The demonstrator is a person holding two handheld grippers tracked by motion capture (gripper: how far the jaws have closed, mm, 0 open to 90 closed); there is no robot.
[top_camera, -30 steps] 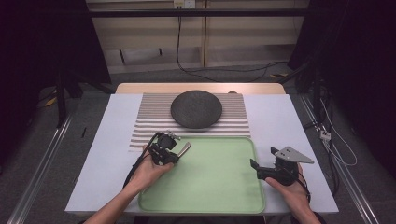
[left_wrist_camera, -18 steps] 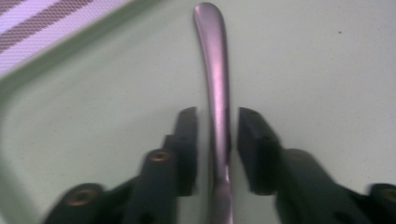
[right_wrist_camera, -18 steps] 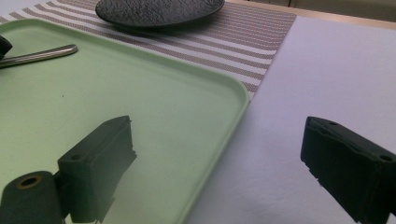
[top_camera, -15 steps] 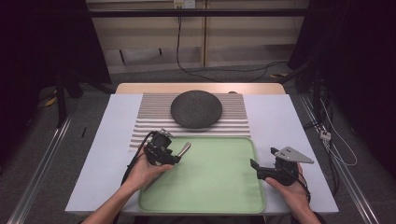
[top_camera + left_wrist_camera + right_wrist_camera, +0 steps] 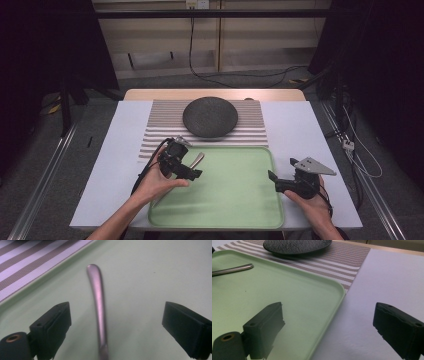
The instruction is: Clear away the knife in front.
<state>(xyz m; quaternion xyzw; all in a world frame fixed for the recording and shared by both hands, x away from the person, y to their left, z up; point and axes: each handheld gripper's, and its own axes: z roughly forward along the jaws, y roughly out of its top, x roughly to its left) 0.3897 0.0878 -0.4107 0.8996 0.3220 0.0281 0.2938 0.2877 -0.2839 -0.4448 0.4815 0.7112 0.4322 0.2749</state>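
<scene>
A metal utensil handle (image 5: pixel 98 305) lies on the green tray (image 5: pixel 155 270) and runs up between the jaws of my left gripper (image 5: pixel 117 312). The jaws stand wide apart, touching neither side of it. In the high view the left gripper (image 5: pixel 187 165) hovers over the tray's near-left part, and the handle (image 5: pixel 197 158) pokes out beyond it. My right gripper (image 5: pixel 283 170) is at the tray's right edge, open and holding nothing. In its own view the right gripper (image 5: pixel 329 315) straddles the tray rim (image 5: pixel 337 297), with the handle (image 5: pixel 232 268) far off to the left.
A dark round plate (image 5: pixel 210 116) sits on a striped mat (image 5: pixel 250 131) behind the tray (image 5: pixel 235 200). A white cloth (image 5: pixel 300 130) covers the table on both sides. Cables run across the floor beyond the table.
My left gripper has shifted slightly around the handle. The utensil and the right gripper have stayed where they were.
</scene>
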